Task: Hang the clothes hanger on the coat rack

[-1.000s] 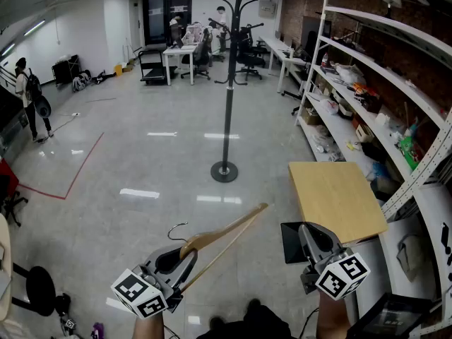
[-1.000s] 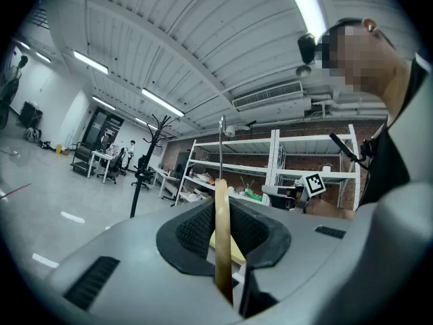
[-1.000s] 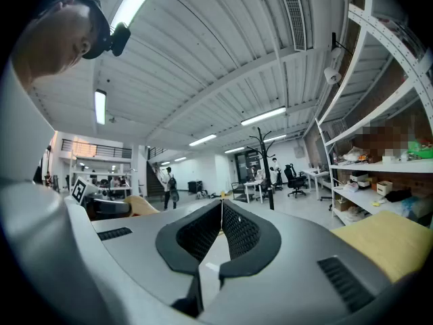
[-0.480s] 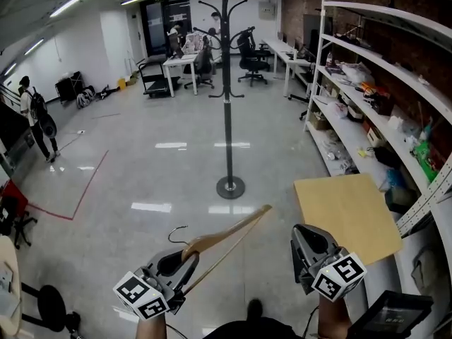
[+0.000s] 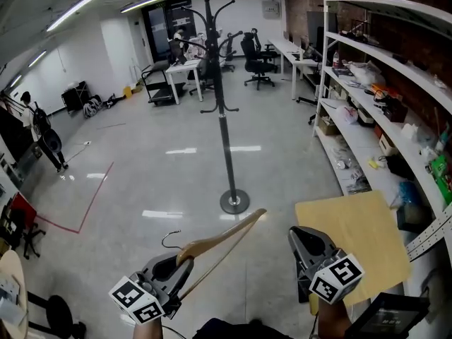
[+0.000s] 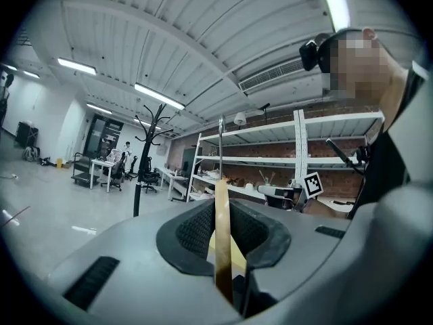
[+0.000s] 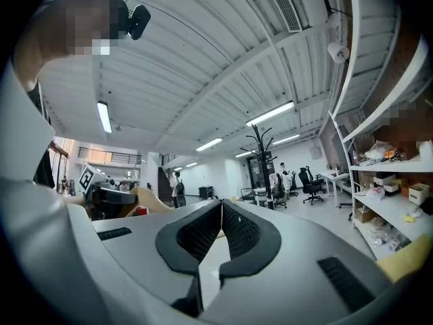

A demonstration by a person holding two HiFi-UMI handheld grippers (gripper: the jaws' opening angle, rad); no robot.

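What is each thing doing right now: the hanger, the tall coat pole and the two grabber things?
clothes hanger: clamped in the left gripper, wire hook free, not hung yet.
coat rack: standing upright on the floor, apart from the hanger.
left gripper: shut on the clothes hanger.
right gripper: shut, nothing between its jaws.

The coat rack [image 5: 225, 147] stands on the glossy grey floor [image 5: 141, 171].
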